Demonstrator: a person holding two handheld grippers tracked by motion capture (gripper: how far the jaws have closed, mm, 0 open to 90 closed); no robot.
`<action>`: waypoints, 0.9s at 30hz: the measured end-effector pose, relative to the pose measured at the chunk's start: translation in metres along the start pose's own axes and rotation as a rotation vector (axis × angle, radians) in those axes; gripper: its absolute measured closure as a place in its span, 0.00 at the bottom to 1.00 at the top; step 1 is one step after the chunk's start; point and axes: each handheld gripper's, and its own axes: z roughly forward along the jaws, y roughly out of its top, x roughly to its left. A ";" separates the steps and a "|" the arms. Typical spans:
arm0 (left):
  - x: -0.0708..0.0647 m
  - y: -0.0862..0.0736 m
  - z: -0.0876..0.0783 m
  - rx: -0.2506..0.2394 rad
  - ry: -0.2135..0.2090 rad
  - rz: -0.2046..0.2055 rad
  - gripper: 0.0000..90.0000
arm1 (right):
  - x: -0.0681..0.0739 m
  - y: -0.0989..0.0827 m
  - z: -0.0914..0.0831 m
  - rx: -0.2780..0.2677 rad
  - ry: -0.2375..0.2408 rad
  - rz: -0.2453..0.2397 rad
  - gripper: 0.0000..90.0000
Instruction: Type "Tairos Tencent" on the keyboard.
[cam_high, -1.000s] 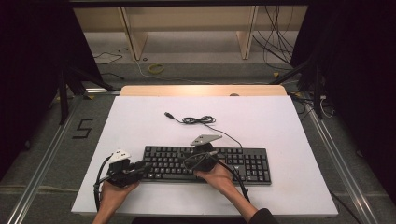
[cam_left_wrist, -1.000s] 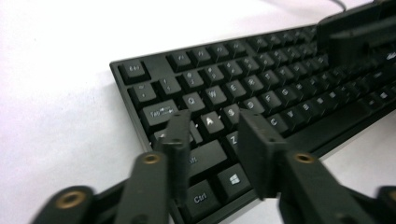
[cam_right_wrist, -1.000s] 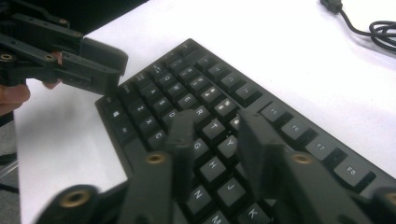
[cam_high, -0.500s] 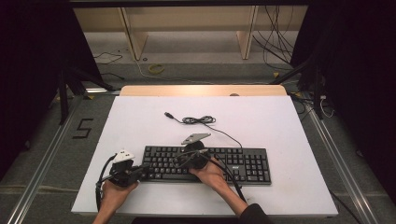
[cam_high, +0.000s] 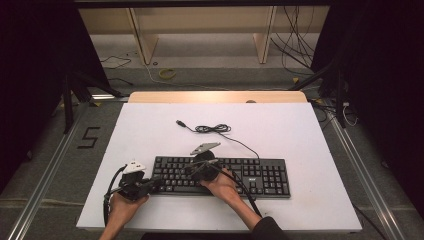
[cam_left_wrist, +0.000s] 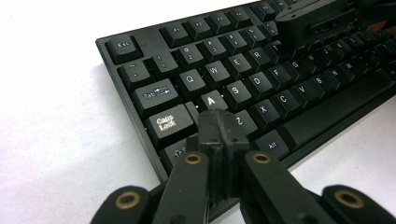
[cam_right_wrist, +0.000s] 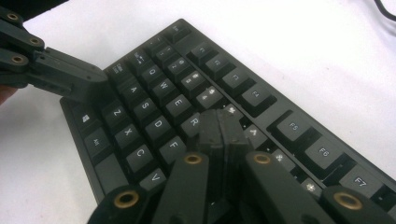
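Just beyond our left gripper's (cam_left_wrist: 218, 122) matt black plastic jaws, the keyboard (cam_left_wrist: 261, 88) looks like matt black plastic with smooth, faintly sheened keycaps. Brass-coloured metal rivets dot the right gripper (cam_right_wrist: 223, 122) linkage. Under both jaw pairs the table (cam_high: 300, 130) is smooth matt white, its far edge pale wood.

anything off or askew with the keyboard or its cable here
Nothing stands out. The keyboard lies flat and square on the table, keys intact, and its unplugged cable lies loosely bundled behind it.
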 end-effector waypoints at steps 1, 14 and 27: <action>0.000 0.000 0.000 0.001 -0.001 -0.001 0.99 | 0.000 0.000 0.000 0.001 0.000 -0.001 1.00; 0.002 -0.001 0.003 0.017 0.001 -0.002 0.99 | 0.001 -0.001 0.006 0.025 -0.007 0.001 1.00; 0.002 -0.001 0.002 0.015 -0.001 0.001 0.99 | 0.002 0.000 0.006 0.019 -0.015 0.011 1.00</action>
